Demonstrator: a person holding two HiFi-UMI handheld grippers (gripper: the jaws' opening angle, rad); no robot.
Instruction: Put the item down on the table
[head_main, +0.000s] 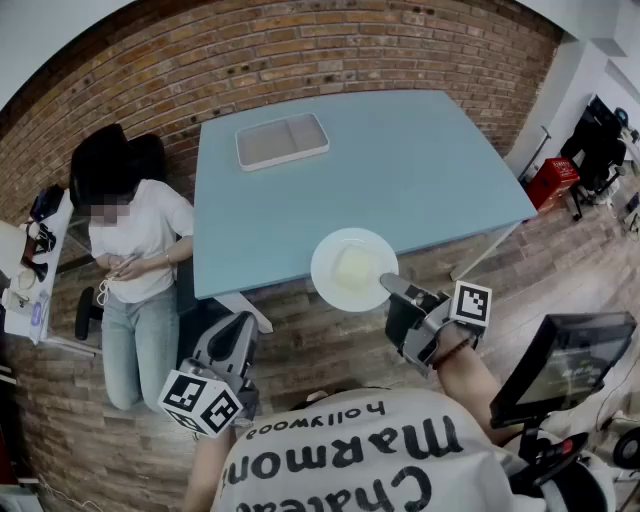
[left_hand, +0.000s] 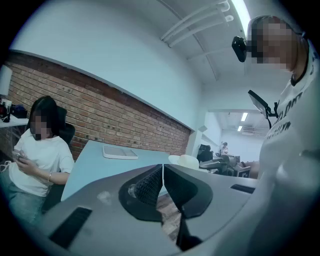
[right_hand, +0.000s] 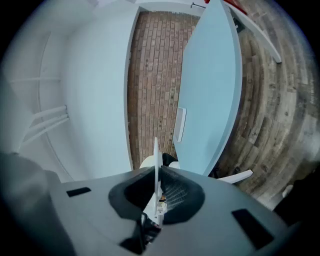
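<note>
A round white plate (head_main: 340, 289) carries a pale yellow block (head_main: 354, 266). It hangs over the near edge of the light blue table (head_main: 420, 170). My right gripper (head_main: 394, 287) is shut on the plate's near right rim. In the right gripper view the plate (right_hand: 155, 155) shows edge-on as a thin white line between the jaws of the right gripper (right_hand: 156, 174). My left gripper (head_main: 238, 325) is low at the left, off the table, shut with nothing in it. In its own view the left gripper (left_hand: 163, 168) has its pads touching, and the plate (left_hand: 185, 161) shows beyond.
A white two-part tray (head_main: 282, 141) lies at the table's far left. A person (head_main: 135, 262) sits by the table's left side, in front of a brick wall. A red box (head_main: 552, 182) and a dark screen (head_main: 560, 362) stand at the right.
</note>
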